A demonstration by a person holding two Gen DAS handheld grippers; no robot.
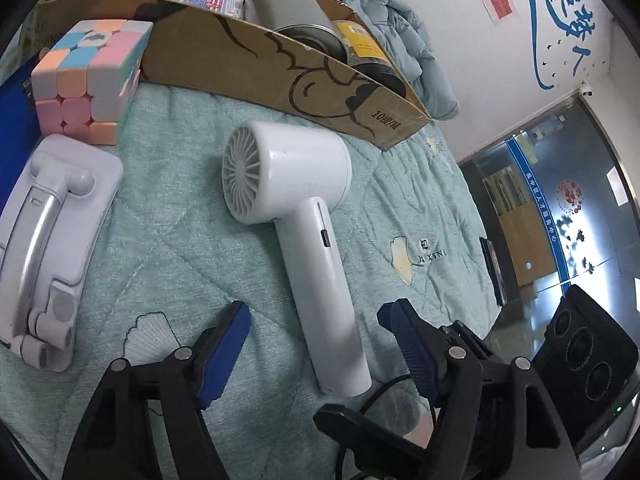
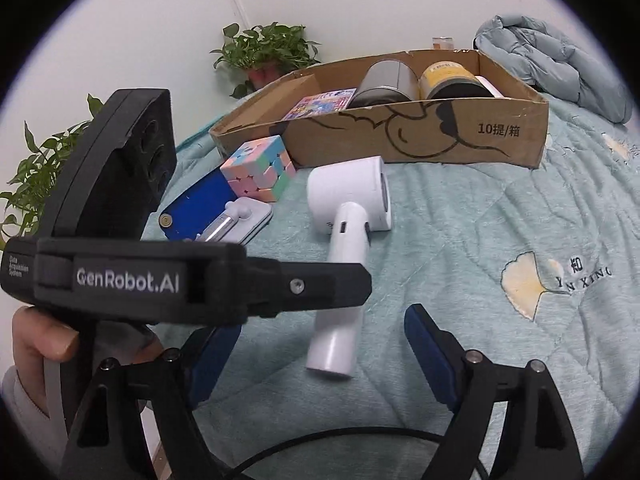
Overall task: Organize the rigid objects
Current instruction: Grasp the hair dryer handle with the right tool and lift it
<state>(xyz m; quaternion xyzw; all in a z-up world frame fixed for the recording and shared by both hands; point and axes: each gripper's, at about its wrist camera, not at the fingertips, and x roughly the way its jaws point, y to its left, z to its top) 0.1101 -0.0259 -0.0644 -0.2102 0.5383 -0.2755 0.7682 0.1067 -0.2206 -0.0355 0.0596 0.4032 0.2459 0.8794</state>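
Left gripper [image 1: 316,344] nearest, jaws apart astride hair dryer [image 1: 296,216] handle end, pads not touching. Right gripper [image 2: 320,356] also apart, empty. Dryer lies frame centre on quilt [image 1: 180,240], below cardboard box [image 1: 248,68]. Likely light, stiff, slick plastic; grip mid-handle.

A white hair dryer [image 1: 296,216] is seen lying flat on the bed's green quilt [image 1: 168,216], just in front of the cardboard box [image 1: 256,60], its round grille turned away from the box's printed end and its handle stretched away from the box. A pastel puzzle cube [image 1: 90,76] is set against the box's front wall. A white folding stand [image 1: 48,240] is laid flat beside the cube, farther from the box. Inside the box, a grey tin [image 2: 382,80], a yellow-labelled jar [image 2: 452,78] and a colourful booklet [image 2: 320,104] are found.
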